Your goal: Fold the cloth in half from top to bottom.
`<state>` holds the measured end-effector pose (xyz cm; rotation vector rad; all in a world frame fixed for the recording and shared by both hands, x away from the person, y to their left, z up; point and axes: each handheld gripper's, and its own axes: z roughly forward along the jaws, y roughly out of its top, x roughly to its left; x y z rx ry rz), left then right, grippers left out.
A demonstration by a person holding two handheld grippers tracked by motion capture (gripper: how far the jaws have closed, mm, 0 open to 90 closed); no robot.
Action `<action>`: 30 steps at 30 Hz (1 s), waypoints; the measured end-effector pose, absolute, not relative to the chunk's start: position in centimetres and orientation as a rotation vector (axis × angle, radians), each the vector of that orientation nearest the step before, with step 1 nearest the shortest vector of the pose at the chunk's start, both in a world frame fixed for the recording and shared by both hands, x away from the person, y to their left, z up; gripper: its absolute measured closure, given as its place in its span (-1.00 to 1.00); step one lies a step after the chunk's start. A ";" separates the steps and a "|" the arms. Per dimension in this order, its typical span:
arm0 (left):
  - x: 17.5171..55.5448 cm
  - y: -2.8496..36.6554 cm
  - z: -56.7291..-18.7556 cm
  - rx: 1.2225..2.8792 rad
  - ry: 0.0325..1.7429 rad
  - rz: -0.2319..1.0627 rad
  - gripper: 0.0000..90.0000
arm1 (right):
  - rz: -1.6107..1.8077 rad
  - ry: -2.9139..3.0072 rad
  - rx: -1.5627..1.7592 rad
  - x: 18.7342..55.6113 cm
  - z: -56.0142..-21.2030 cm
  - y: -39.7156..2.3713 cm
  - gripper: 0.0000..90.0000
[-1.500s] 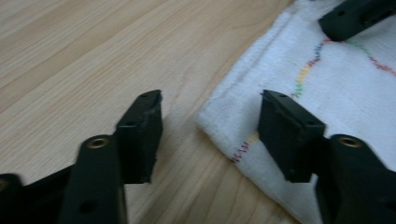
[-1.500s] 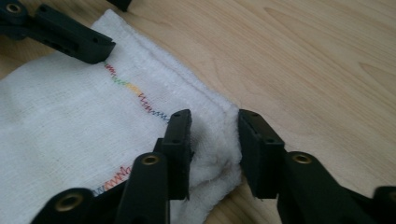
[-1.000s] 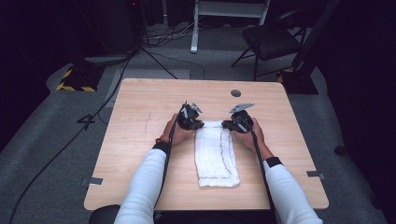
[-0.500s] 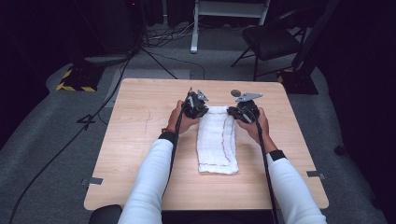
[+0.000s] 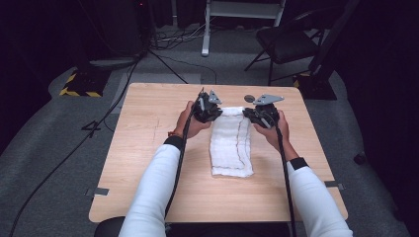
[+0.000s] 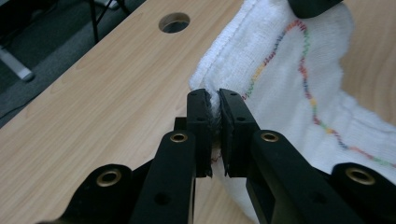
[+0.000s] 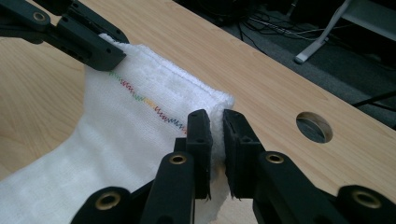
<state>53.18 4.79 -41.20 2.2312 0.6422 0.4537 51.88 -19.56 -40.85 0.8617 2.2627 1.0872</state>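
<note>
A white folded towel [image 5: 231, 143] with a rainbow zigzag stitch line lies lengthwise on the wooden table [image 5: 148, 148]; its far end is lifted off the wood. My left gripper [image 5: 213, 111] is shut on the towel's far left corner [image 6: 214, 100]. My right gripper [image 5: 248, 114] is shut on the far right corner [image 7: 217, 112]. In the right gripper view the left gripper [image 7: 100, 46] shows pinching the other corner, with the towel [image 7: 140, 121] hanging between. The near end of the towel rests on the table.
A round cable hole [image 5: 249, 98] sits in the table just beyond the grippers; the same hole [image 6: 174, 22] shows in the left gripper view. A dark chair [image 5: 286, 44] and a white stand [image 5: 237, 15] are on the carpet behind the table. Cables trail on the floor at left.
Both grippers have risen and moved toward the table's far edge with the towel's far corners in them. The towel has stretched out longer behind them.
</note>
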 end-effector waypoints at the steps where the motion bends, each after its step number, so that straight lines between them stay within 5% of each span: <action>1: 53.0 4.9 -41.3 2.231 0.637 0.448 0.86 | 1.091 2.268 0.848 51.8 -40.9 -19.6 0.81; 30: 43.3 6.0 -44.8 2.301 0.373 0.303 0.85 | 1.199 2.532 0.636 42.7 -44.5 -21.3 0.81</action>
